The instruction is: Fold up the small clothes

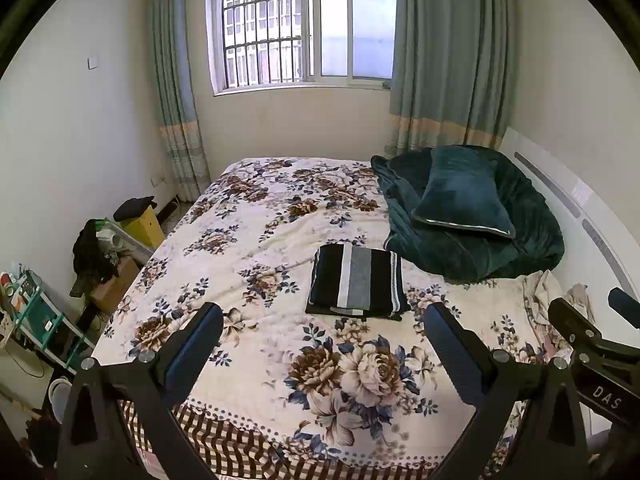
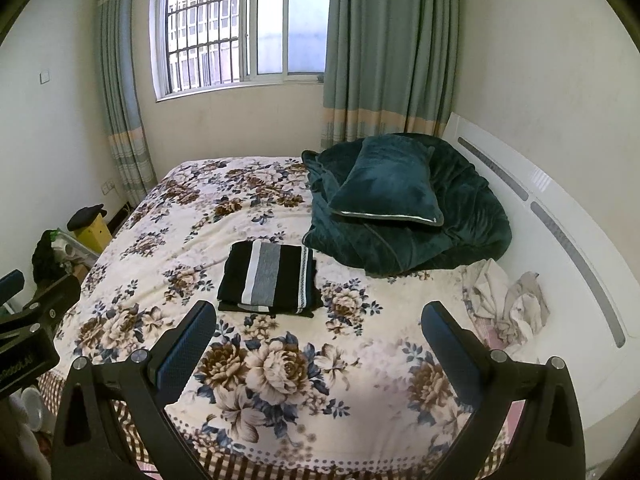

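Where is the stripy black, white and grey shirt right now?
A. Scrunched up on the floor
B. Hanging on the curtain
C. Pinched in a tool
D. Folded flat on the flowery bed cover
D. The folded black, white and grey striped garment lies as a neat rectangle on the floral bedspread, apart from the open left tool and the open right tool.

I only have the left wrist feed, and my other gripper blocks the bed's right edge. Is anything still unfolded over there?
Observer: Yes. The right wrist view shows a crumpled pale cloth lying loose on the bed, close to the white headboard.
Operator: Is the right gripper free to take it?
Observer: The right gripper is open, with nothing between its fingers, and sits short of the cloth.
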